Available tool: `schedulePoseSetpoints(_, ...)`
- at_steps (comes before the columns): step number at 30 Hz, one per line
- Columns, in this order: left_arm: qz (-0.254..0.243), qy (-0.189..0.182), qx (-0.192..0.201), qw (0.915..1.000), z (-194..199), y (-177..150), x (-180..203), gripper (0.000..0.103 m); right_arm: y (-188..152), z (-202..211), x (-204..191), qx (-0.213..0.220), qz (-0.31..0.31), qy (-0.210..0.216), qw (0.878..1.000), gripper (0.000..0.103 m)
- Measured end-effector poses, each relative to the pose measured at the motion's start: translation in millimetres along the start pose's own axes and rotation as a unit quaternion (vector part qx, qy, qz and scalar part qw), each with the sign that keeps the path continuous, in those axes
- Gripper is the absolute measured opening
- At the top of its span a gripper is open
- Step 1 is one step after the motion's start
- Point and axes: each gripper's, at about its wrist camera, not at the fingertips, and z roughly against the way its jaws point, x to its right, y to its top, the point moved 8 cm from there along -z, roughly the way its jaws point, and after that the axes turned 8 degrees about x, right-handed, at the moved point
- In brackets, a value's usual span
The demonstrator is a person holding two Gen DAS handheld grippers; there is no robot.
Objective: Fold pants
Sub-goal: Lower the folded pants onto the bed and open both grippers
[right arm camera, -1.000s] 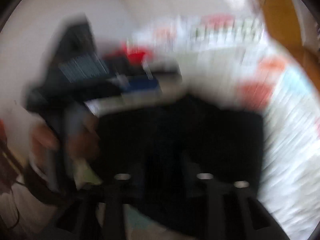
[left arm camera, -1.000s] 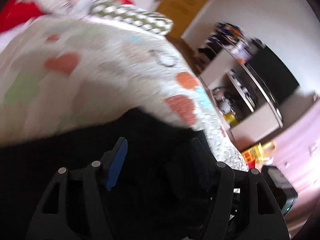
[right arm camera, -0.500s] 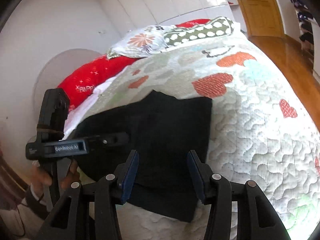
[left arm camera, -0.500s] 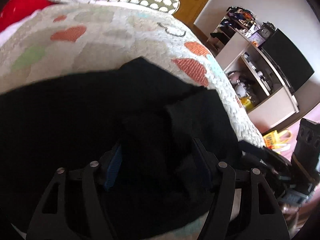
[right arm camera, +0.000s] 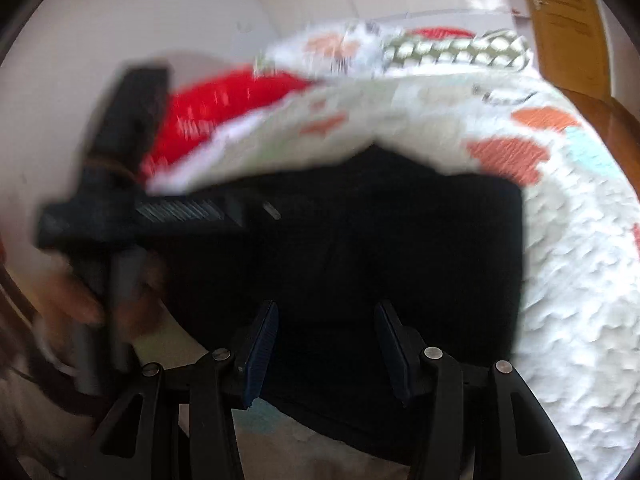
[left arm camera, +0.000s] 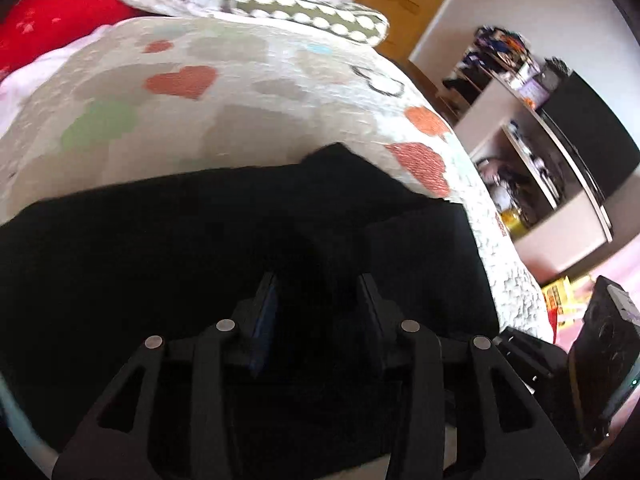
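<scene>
On the quilted bed [left arm camera: 248, 120], the black pants [left arm camera: 168, 248] lie as a flat dark slab near the foot edge, filling my left view from nine o'clock through four. I hold my left gripper [left arm camera: 318, 312] low over the cloth, and its jaws have just been closing with a ridge of black fabric between them; dark on dark, I cannot tell whether the pads actually press it. My right gripper [right arm camera: 326, 344] hovers at six o'clock in its own blurred view, jaws parted and clear of the near hem of the pants [right arm camera: 380, 248], likely waiting to take a corner so both tools can carry the fold together. The pillows [left arm camera: 304, 12] sit far off at twelve o'clock, no obstacle. In my right view the left tool and the hand [right arm camera: 80, 304] on it crowd nine o'clock.
</scene>
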Motion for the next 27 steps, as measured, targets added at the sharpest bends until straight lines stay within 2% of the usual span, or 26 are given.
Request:
schedulePoseSetpoints(3,0.001,0.022,0.021,0.9995,25,-7,-18,0.039,4,5,-11,-0.011,0.015,0.016,1.000,0.048)
schedulePoseSetpoints(5,0.017,0.022,0.030,0.9992,36,-13,-27,0.039,15,9,-14,0.009,0.023,0.009,1.000,0.048)
schedulePoseSetpoints(7,0.032,0.017,0.036,0.9987,42,-14,-30,0.039,28,6,-14,0.025,0.021,-0.002,0.999,0.048)
schedulePoseSetpoints(10,0.045,0.020,0.037,0.9981,48,-20,-32,0.039,42,-16,-13,0.030,0.027,-0.043,0.998,0.048)
schedulePoseSetpoints(13,0.045,0.020,0.035,0.9982,53,-27,-31,0.039,28,-41,-24,-0.016,0.065,-0.064,0.996,0.049)
schedulePoseSetpoints(16,0.046,0.024,0.041,0.9978,57,-30,-32,0.039,17,-34,-43,-0.007,0.112,-0.065,0.992,0.048)
schedulePoseSetpoints(21,0.057,0.027,0.046,0.9970,61,-33,-36,0.039,24,-25,-33,-0.010,0.065,-0.050,0.997,0.049)
schedulePoseSetpoints(23,0.061,0.029,0.047,0.9966,63,-35,-37,0.039,28,-24,-34,-0.005,0.072,-0.060,0.996,0.048)
schedulePoseSetpoints(27,0.065,0.035,0.045,0.9962,67,-42,-37,0.039,19,-36,-39,-0.023,0.077,-0.066,0.995,0.049)
